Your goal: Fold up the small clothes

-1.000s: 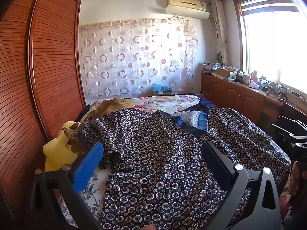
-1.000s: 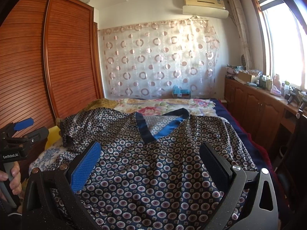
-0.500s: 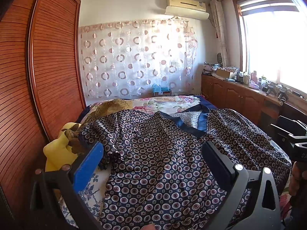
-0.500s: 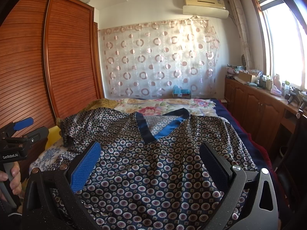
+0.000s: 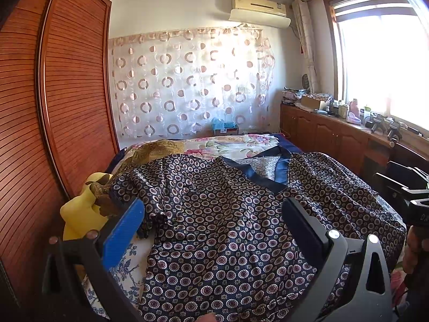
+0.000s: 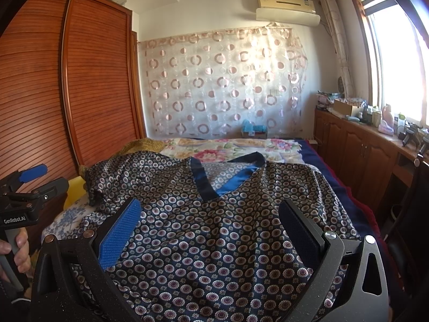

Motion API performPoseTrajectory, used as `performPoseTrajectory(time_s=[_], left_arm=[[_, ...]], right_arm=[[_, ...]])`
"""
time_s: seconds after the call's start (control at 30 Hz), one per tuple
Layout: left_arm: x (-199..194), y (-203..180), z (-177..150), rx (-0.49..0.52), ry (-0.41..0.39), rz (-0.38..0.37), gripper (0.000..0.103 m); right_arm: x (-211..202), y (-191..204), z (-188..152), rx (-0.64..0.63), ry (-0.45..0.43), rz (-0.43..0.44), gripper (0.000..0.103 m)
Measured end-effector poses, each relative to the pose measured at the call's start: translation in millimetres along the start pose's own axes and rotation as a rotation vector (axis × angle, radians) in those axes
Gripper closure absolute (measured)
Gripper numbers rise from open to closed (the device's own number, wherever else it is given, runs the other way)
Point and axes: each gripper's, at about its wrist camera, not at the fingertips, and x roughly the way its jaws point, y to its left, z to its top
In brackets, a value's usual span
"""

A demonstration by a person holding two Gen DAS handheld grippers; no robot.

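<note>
Left wrist view: basically unchanged from a second ago, left tool (image 5: 211, 222) and right tool (image 6: 209, 222) both spread wide, gripping nothing, above patterned shirt (image 5: 228, 214) lying flat on bed (image 6: 233, 146). Yellow pillow (image 5: 77, 212) by wardrobe (image 5: 67, 94), nothing blocking.

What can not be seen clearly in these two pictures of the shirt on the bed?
- Patterned shirt: its near hem is cut off by the bottom edge and the right gripper in the right wrist view.
- Its left sleeve is bunched in the left wrist view, so the cuff is hidden.
- Windowsill items: too small to identify.
</note>
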Motion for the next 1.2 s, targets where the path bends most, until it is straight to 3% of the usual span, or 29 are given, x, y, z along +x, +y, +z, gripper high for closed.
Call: performPoseTrajectory(time_s=[0.73, 1.2], left_arm=[[10.8, 5.0, -9.9, -0.008, 0.008, 0.001, 0.0], [41.5, 37.4, -29.8, -0.012, 0.11, -0.033, 0.0]], right_arm=[[9.0, 4.0, -0.3, -0.009, 0.03, 0.017, 0.0], [39.4, 0.3, -15.9, -0.019, 0.092, 0.029, 0.0]])
